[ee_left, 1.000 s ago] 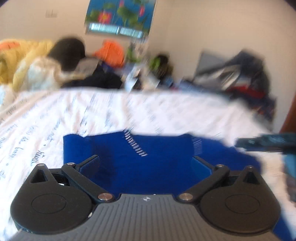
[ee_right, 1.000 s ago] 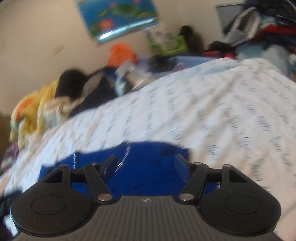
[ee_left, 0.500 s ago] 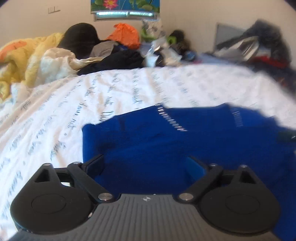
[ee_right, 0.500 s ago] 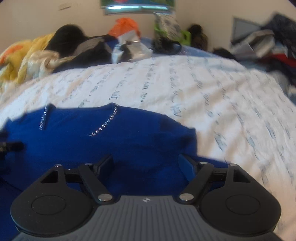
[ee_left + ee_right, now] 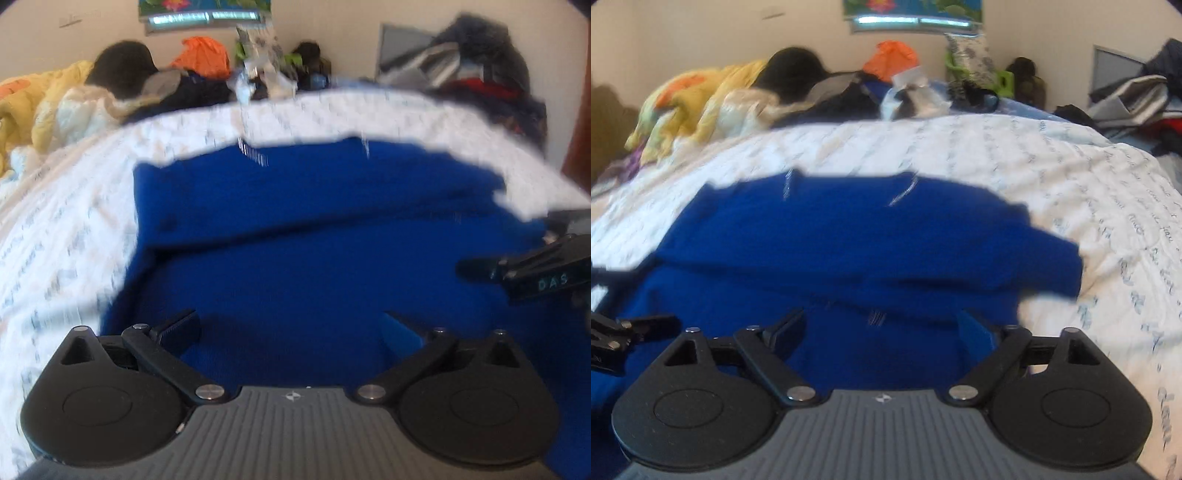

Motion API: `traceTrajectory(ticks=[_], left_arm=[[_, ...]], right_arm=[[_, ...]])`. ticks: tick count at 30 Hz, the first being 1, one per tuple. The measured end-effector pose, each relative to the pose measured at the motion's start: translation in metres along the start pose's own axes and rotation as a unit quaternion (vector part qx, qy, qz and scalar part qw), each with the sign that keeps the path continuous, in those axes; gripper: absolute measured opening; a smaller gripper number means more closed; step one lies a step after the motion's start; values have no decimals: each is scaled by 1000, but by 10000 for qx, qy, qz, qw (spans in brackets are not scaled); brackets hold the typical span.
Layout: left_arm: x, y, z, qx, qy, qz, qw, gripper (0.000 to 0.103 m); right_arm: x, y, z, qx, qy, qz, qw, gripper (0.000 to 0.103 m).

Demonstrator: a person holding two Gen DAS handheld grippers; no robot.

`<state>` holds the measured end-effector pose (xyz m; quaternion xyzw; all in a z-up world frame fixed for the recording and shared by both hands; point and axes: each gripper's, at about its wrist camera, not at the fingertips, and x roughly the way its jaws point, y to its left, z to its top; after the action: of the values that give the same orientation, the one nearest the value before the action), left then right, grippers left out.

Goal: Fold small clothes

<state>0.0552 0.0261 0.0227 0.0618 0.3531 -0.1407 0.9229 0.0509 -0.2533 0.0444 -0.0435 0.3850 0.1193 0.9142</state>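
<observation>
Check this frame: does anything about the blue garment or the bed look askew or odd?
Nothing damaged or spilled. The blue garment lies on the white bedsheet with a fold ridge running across it, and its right edge sticks out unevenly. Both the left gripper and right gripper are open above it.

A small royal-blue knit garment (image 5: 325, 236) lies spread on a bed covered by a white sheet printed with script, its far edge toward the cluttered head of the bed. A fold line crosses it from side to side, so that one layer rests on another. Two short rows of silvery studs (image 5: 903, 194) run near the far edge; the nearer part of the cloth is blurred.
</observation>
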Motion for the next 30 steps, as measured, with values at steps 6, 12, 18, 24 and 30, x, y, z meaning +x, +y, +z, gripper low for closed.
traceTrajectory(ticks=[6,12,18,24,30], left_arm=[[-36,18,-19,-531,133,184,9983,103],[-60,-2,-47,-488,109,434,9978,103],[-47,-24,-32,39,4,310,9995,103],[-58,24,-32,-510,93,585,9969,103],[-72,75,-52,-1671,83,615,9840,95]], right_arm=[[-30,-13,-16,605,17,-136,9981,103],[-51,16,-58,71,-206,-219,9995,103],[-51,37,-33,57,-146,47,9999,103],[-28,-5,-27,337,170,-295,9989,103],[-61,-95,-52,1867,69,45,9824,95]])
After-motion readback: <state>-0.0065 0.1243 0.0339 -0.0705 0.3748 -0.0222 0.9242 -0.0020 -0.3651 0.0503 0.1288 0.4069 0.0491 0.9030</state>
